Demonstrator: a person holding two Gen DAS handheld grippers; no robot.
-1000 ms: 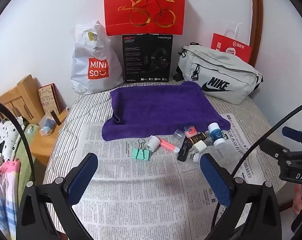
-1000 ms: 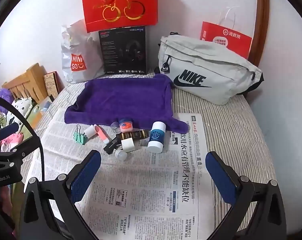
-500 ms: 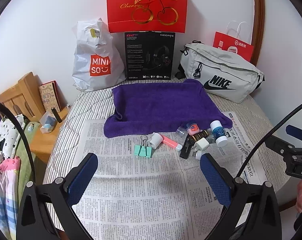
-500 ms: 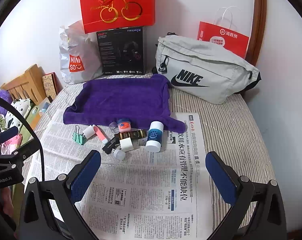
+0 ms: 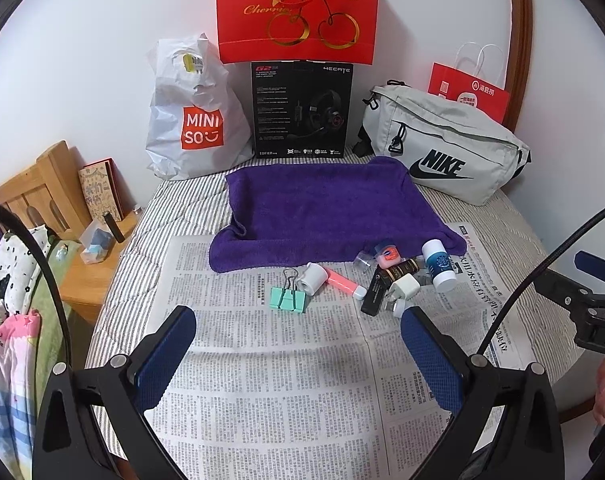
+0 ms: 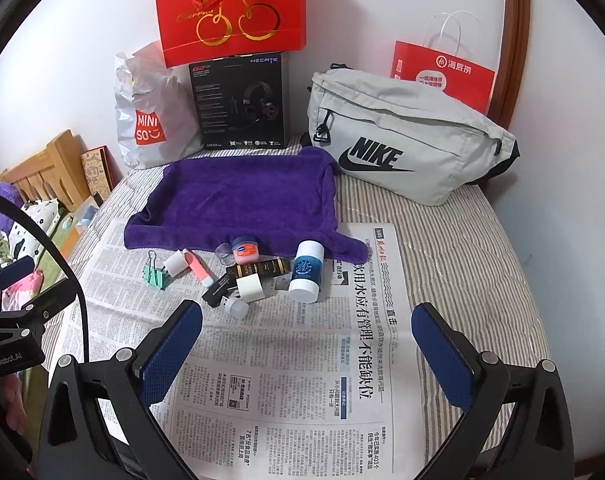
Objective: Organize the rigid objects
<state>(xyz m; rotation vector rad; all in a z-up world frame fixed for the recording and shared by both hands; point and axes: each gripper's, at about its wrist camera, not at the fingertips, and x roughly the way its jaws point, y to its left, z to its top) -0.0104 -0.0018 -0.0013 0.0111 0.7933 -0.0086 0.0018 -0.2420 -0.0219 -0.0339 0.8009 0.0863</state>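
While both tools hang above the newspaper (image 5: 286, 380), the left gripper (image 5: 298, 344) and the right gripper (image 6: 306, 342) each have their blue-padded jaws spread wide with nothing between them. Beyond the left one's tips, slightly right of centre, lies the cluster of small rigid things; from the right wrist the same cluster sits beyond and left of its gap.

Nearest is a small white cap (image 6: 237, 307) touching a black USB stick (image 6: 219, 290) and a white plug adapter (image 6: 251, 286). Left of them a mint binder clip (image 5: 288, 298) rests beside a white cylinder (image 5: 313, 278) and a pink tube (image 5: 344, 281). On the right, a blue-and-white bottle (image 6: 306, 271) lies on its side, with a dark gold-lettered tube (image 6: 264, 268) just left of it. Farther on, a small pink jar (image 6: 245, 249) with a blue lid and a clear cap (image 6: 223, 249) sit at the near edge of the purple towel (image 5: 322, 204), whose surface is bare.

At the wall stand a white Miniso bag (image 5: 194, 120), a black headset box (image 5: 302, 108) with a red cherry gift bag (image 5: 298, 12) above it, a grey Nike waist bag (image 6: 406, 140), and a red paper bag (image 6: 442, 76); their contents are hidden.

Only the left wrist view shows the wooden bedside shelf (image 5: 98, 268) clearly, plus the other tool at its right edge. The right wrist view shows a hand (image 6: 6, 400) at its far left.
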